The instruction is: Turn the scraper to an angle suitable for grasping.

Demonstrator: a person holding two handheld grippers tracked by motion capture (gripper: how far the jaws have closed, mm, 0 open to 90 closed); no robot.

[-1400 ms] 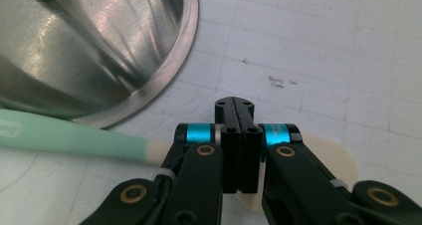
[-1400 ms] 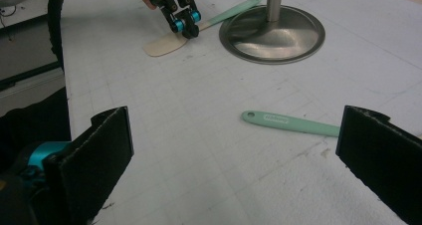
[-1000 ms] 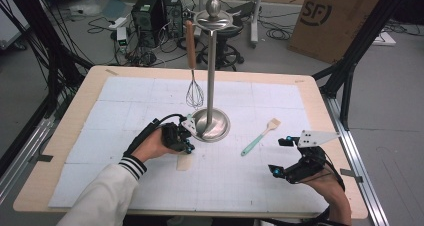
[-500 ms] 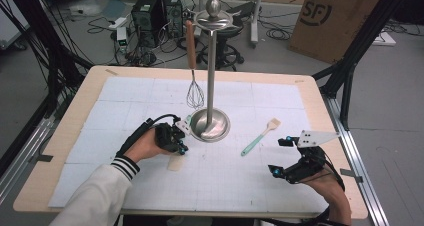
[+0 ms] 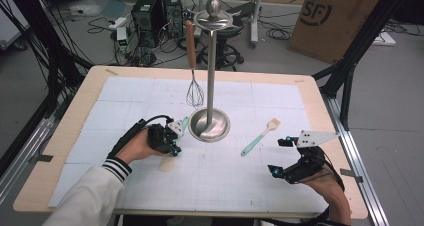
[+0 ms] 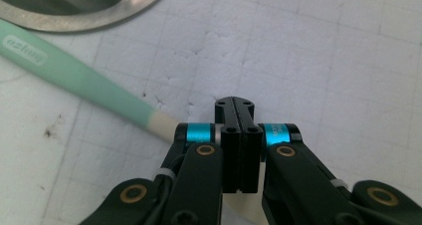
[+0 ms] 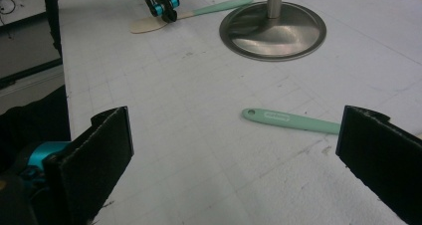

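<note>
Right gripper [image 5: 285, 158]: jaws spread wide, empty, near the desk's [image 5: 65, 136] right front corner. Left gripper [image 5: 174, 138]: clamped on a green-handled spatula [image 5: 166, 162] lying flat left of centre. Second spatula [image 5: 260, 137] right of centre. Steel stand [image 5: 210, 123] at centre; whisk [image 5: 194, 86] hanging behind.

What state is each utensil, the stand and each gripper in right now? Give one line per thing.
Whisk: hanging from the stand, upright.
Stand: upright on the table.
Spatula: lying flat beside the stand's base, under the left gripper.
Brush: lying flat, untouched.
Left gripper: shut, over the spatula's neck; whether it grips it cannot be told.
Right gripper: open, empty.
</note>
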